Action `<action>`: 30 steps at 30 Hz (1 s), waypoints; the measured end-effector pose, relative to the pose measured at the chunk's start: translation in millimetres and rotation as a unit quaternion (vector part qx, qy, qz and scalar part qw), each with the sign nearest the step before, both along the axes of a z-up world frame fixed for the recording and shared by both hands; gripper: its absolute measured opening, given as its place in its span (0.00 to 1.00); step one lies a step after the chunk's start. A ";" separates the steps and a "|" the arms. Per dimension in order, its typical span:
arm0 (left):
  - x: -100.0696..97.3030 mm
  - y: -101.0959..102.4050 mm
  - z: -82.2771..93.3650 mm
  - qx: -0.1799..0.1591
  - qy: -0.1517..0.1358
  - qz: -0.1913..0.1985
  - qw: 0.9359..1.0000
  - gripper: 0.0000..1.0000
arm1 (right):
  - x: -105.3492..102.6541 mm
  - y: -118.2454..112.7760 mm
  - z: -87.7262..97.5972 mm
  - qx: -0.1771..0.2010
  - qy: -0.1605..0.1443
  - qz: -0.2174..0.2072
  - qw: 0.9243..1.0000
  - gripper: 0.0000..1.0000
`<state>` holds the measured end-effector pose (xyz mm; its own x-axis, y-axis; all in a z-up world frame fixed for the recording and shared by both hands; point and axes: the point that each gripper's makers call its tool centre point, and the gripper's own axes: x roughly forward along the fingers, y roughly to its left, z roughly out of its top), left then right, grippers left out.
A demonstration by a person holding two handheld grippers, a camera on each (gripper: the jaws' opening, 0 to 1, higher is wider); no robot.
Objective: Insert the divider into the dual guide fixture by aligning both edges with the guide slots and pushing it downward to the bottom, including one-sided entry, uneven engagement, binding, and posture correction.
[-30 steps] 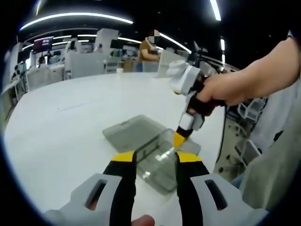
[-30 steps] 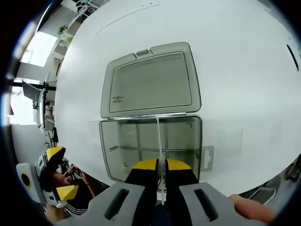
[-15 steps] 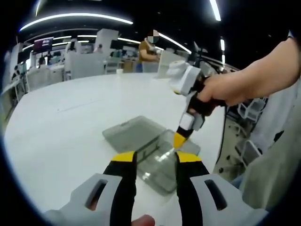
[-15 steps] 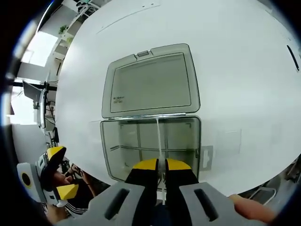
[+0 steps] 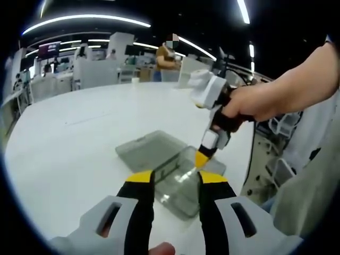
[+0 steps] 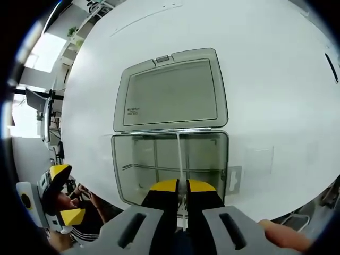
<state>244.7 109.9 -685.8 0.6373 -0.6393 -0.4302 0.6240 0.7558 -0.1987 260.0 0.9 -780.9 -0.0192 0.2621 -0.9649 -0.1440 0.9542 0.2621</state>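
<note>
Divider [image 6: 181, 159], pinched upright by the right gripper [image 6: 181, 185] above the open clear box [image 6: 139, 159] (lid flat behind), lines up for its slots while the left gripper [image 5: 174, 177] waits with jaws apart.

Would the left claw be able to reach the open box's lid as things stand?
Probably yes: the left claw is open, the lid lies flat ahead, and the right claw works beside it, over the tray.

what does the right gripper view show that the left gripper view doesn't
Right gripper view: the box's inside from above, with a lengthwise rib, the thin divider held by the right gripper, and a label on the open lid. Left gripper view: the right gripper from the side over the box, a hand gripping it, and a room behind. Both: box, lid, white table.
</note>
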 end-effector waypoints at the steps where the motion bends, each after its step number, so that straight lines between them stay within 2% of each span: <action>1: 0.1 -0.1 0.0 0.000 0.000 0.000 1.000 0.29 | 0.1 -0.2 -0.3 0.000 0.000 0.000 1.000 0.00; 17: 1.8 -2.2 1.7 0.000 -0.002 -0.004 1.000 0.28 | -0.2 -0.9 4.7 0.001 -0.021 -0.003 1.000 0.00; 30: 1.9 -7.6 4.3 -0.001 -0.006 -0.010 1.000 0.28 | -0.1 -3.9 7.2 0.006 -0.026 -0.008 1.000 0.00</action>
<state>246.6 102.4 -681.5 0.6289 -0.6530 -0.4220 0.6416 0.7425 -0.1927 259.8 -3.0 -773.6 0.0361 0.2731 -0.9613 -0.1419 0.9536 0.2656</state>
